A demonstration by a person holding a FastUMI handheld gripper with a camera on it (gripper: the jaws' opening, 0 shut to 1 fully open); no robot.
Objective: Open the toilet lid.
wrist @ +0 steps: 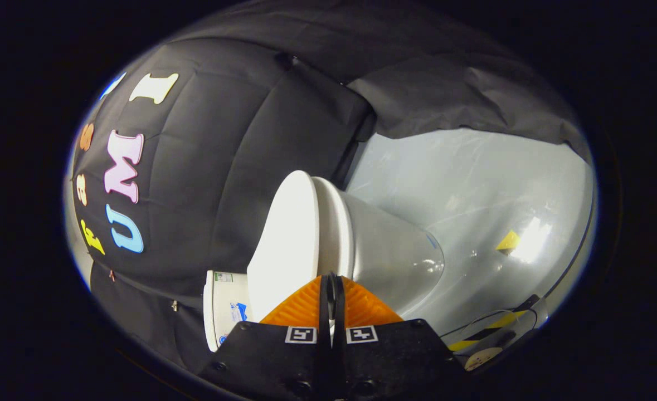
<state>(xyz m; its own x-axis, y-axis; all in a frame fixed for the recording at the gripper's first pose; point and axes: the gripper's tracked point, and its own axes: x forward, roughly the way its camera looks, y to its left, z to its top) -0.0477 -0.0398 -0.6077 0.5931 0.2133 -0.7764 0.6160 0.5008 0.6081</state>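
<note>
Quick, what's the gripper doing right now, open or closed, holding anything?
Gripper: closed, its fingers together with nothing between them, just short of the toilet lid.

The toilet (pixel 361 245) stands just ahead of the gripper (pixel 332 289), whose fingers are pressed together with nothing between them. The toilet lid (pixel 283 239) lies down on the bowl; the tank (pixel 225 312) sits behind the toilet, the floor (pixel 501 189) beneath it.

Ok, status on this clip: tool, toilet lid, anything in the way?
Tool shut, fingers together, holding nothing. Toilet lid down on the bowl, just ahead. Nothing between them.
</note>
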